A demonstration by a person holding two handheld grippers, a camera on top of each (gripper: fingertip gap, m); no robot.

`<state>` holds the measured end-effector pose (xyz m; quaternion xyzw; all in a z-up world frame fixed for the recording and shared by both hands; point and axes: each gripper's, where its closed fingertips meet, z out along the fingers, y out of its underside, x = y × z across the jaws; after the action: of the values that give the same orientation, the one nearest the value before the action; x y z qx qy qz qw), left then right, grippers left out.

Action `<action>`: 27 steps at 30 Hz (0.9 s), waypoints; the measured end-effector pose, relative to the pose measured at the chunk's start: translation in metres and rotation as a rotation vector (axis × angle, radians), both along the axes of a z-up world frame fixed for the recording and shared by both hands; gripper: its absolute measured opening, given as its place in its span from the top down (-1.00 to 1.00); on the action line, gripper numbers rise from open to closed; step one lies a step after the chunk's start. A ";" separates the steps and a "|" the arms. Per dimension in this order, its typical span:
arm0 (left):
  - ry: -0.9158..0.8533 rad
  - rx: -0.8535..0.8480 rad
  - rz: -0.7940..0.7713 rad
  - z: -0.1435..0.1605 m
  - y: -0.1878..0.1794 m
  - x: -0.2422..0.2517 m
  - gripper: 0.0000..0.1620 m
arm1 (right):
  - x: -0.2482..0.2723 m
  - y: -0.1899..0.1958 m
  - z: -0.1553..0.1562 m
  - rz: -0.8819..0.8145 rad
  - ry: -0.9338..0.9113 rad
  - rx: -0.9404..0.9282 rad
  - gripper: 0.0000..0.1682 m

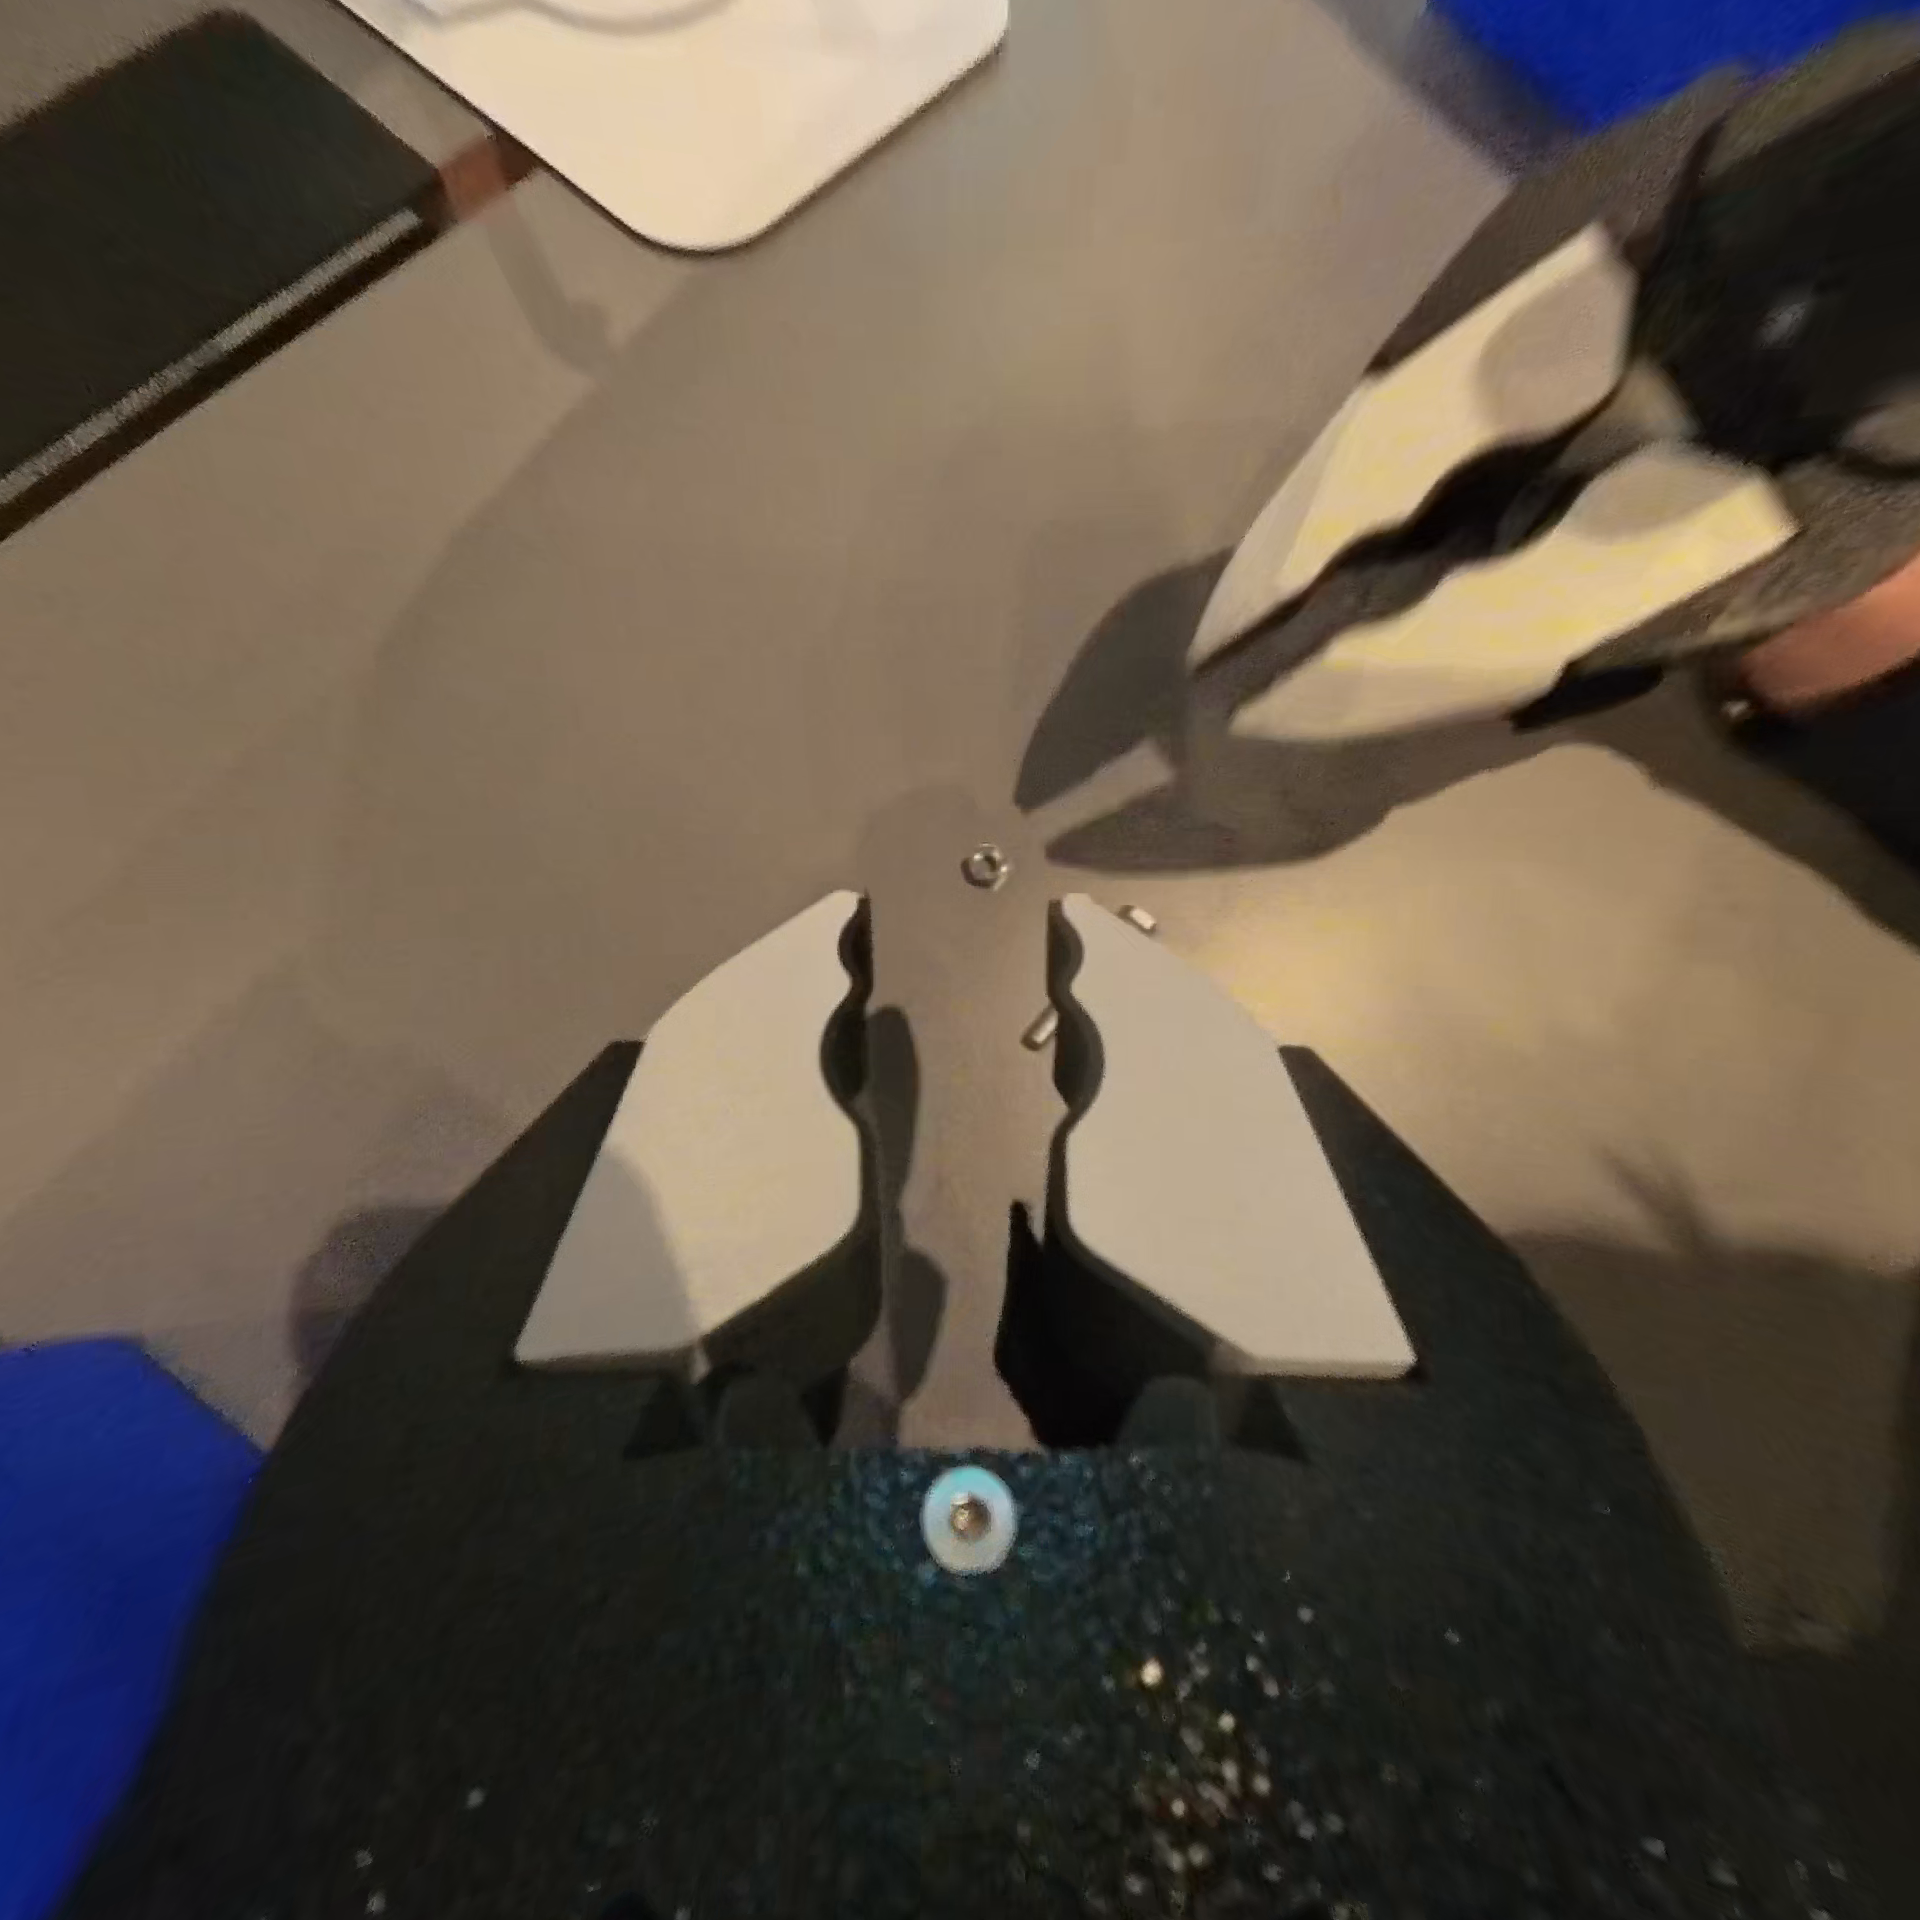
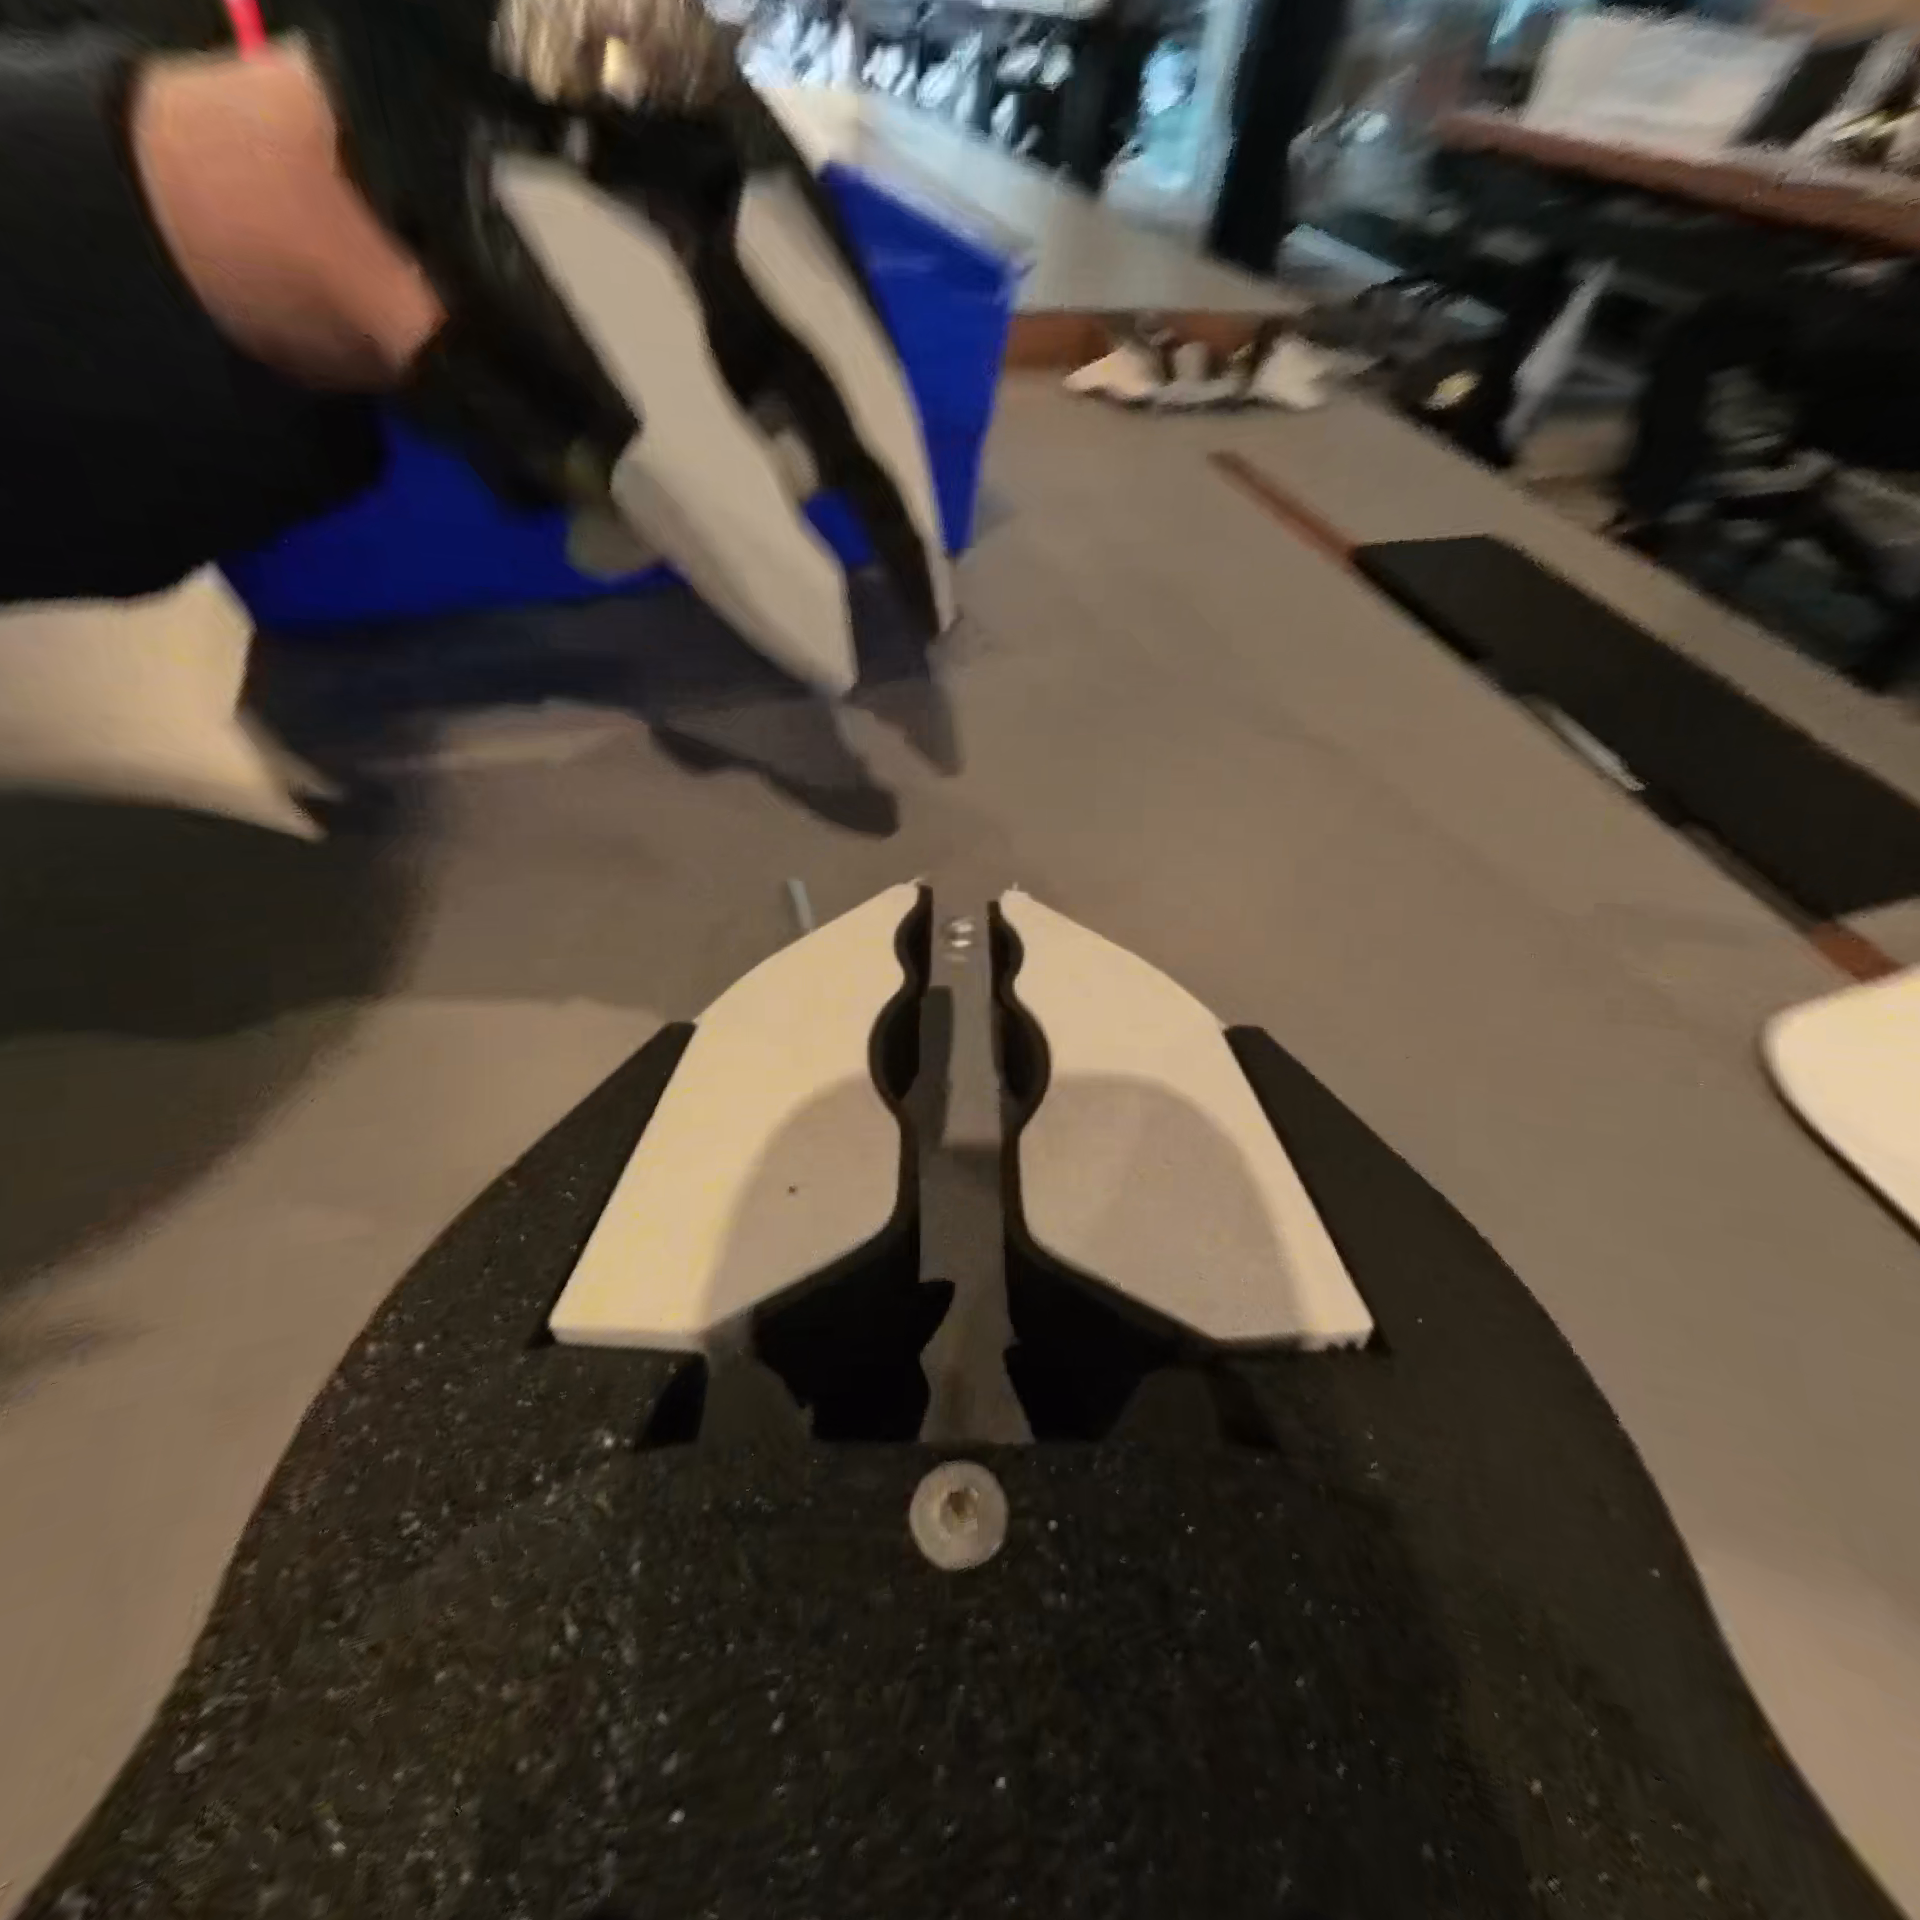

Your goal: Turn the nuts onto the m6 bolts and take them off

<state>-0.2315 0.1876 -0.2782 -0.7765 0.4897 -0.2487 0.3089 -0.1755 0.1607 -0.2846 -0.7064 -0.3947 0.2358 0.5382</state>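
You had a grey desk (image 1: 727, 623) under you. On it, at the far side in the left wrist view, lay a white rounded-corner board (image 1: 707, 114), and just beside it to the left a flat black pad (image 1: 177, 270) with a pale strip along its edge. The right wrist view showed that black pad (image 2: 1662, 717) to your right and the white board's corner (image 2: 1860, 1091) nearer. A blue bin (image 2: 914, 343) stood at the desk's edge. Beyond it your background was blurred: dark furniture and a brown-topped bench (image 2: 1683, 187).
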 end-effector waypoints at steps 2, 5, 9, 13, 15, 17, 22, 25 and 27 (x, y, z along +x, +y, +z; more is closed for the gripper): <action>-0.052 -0.001 0.014 0.008 -0.008 -0.007 0.61 | -0.015 -0.007 -0.014 0.052 -0.100 -0.026 0.81; -0.077 -0.005 0.014 0.012 -0.023 -0.013 0.62 | -0.028 -0.011 -0.036 0.081 -0.235 -0.065 0.76; -0.070 0.010 0.028 0.009 -0.033 -0.017 0.63 | -0.037 -0.013 -0.048 0.096 -0.324 -0.078 0.75; -0.107 0.078 0.017 0.011 -0.035 -0.015 0.77 | -0.041 -0.011 -0.056 0.069 -0.405 -0.068 0.92; -0.127 0.099 0.042 0.013 -0.034 -0.014 0.78 | -0.037 -0.006 -0.056 0.030 -0.406 -0.061 0.93; -0.186 0.097 0.074 0.018 -0.032 -0.011 0.72 | -0.029 0.002 -0.050 -0.024 -0.387 -0.029 0.93; -0.411 -0.037 0.116 0.031 -0.030 0.006 0.55 | -0.015 0.010 -0.006 -0.085 -0.128 0.070 0.94; -0.519 -0.170 0.107 0.031 -0.028 0.021 0.48 | -0.006 0.010 0.006 -0.099 -0.044 0.086 0.94; -0.552 -0.227 0.103 0.026 -0.026 0.030 0.44 | -0.004 0.010 0.008 -0.093 -0.012 0.074 0.94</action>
<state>-0.2019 0.1615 -0.2521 -0.7329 0.3163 -0.4875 0.3539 -0.1792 0.1703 -0.2762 -0.7049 -0.3734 0.1915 0.5719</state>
